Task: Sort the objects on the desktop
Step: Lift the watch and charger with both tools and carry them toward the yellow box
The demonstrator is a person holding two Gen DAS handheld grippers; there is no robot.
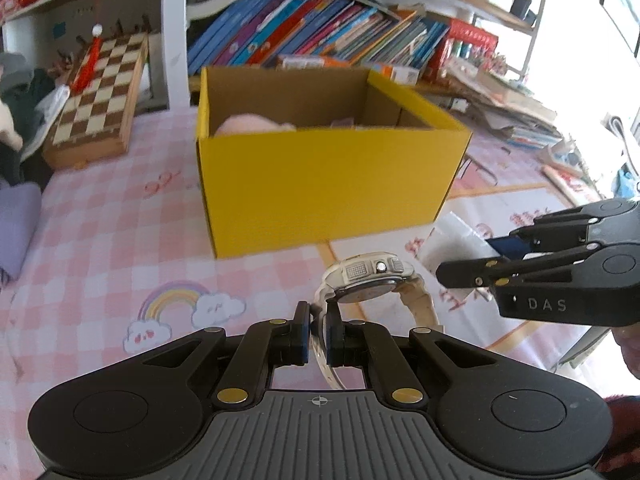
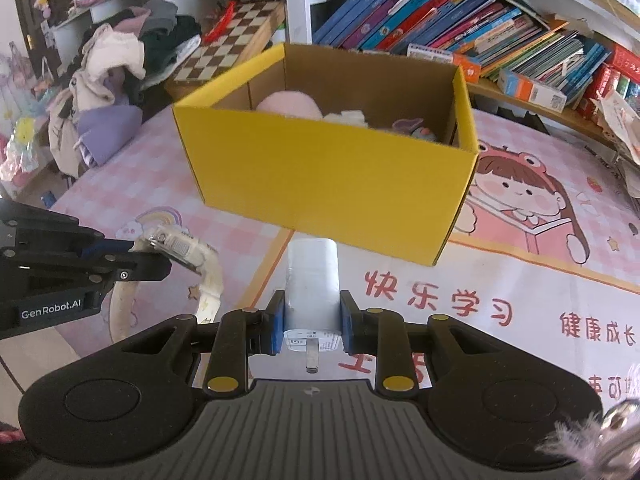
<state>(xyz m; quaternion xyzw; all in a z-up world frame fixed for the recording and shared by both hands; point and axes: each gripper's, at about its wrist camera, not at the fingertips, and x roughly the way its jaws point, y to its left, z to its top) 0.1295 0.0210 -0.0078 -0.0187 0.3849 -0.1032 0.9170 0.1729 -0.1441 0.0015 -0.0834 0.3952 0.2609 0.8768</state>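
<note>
My left gripper (image 1: pixel 318 322) is shut on the strap of a white wristwatch (image 1: pixel 370 280) and holds it above the pink mat; the watch also shows in the right wrist view (image 2: pixel 180 246). My right gripper (image 2: pixel 312 316) is shut on a white charger plug (image 2: pixel 312 292), its metal prong pointing back at the camera. The right gripper shows in the left wrist view (image 1: pixel 468 272) with the white plug (image 1: pixel 452 240). A yellow cardboard box (image 1: pixel 320 184) stands open ahead of both grippers (image 2: pixel 332 184), with a pink soft thing (image 2: pixel 290 106) and small items inside.
A chessboard (image 1: pixel 100 92) leans at the back left. Books (image 1: pixel 320 28) fill the shelf behind the box. A pile of clothes (image 2: pixel 120 60) lies at the far left. Papers and boxes (image 1: pixel 520 112) are stacked at the right. The pink cartoon mat (image 2: pixel 520 280) covers the desk.
</note>
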